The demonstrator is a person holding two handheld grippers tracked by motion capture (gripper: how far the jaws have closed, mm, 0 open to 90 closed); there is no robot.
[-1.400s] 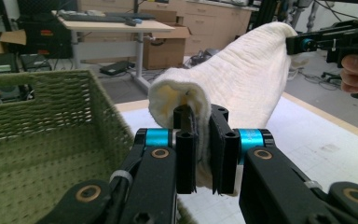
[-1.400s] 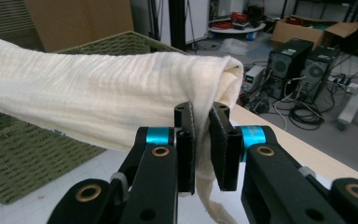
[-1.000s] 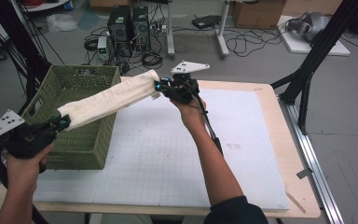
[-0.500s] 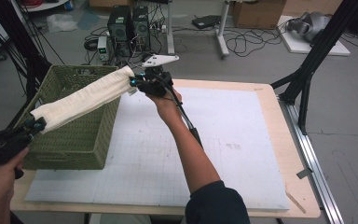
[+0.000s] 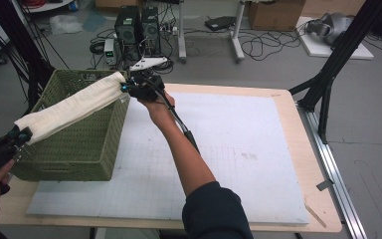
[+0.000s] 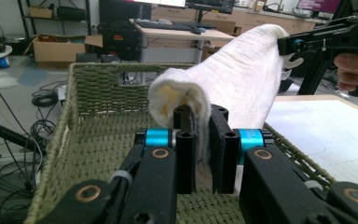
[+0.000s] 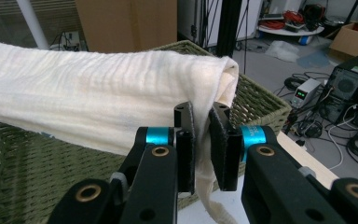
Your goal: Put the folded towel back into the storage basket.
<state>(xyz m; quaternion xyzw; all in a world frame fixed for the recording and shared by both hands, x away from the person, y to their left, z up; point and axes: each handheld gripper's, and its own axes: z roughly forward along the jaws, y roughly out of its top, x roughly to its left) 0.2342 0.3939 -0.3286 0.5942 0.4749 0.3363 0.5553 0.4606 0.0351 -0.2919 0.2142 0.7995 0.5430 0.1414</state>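
Your left gripper has its jaws pinched on one end of the rolled white cloth; the left gripper view shows fabric squeezed in the narrow gap between the black pads. Your right gripper is clamped the same way on the opposite end, with a loose edge of cloth hanging below its jaws in the right gripper view. The cloth hangs stretched between the two tools, clear of any surface, running slantwise above the open green woven basket. Its far end sits over the basket's far right corner, its near end over the basket's near left rim.

The basket stands on the left part of the white gridded mat, which covers most of the wooden table. Your right forearm crosses the mat beside the basket's right wall, with the gripper cable running along it. Beyond the table, computer towers, tangled cables and a cardboard box sit on the floor. Black frame struts rise at the table's right edge.
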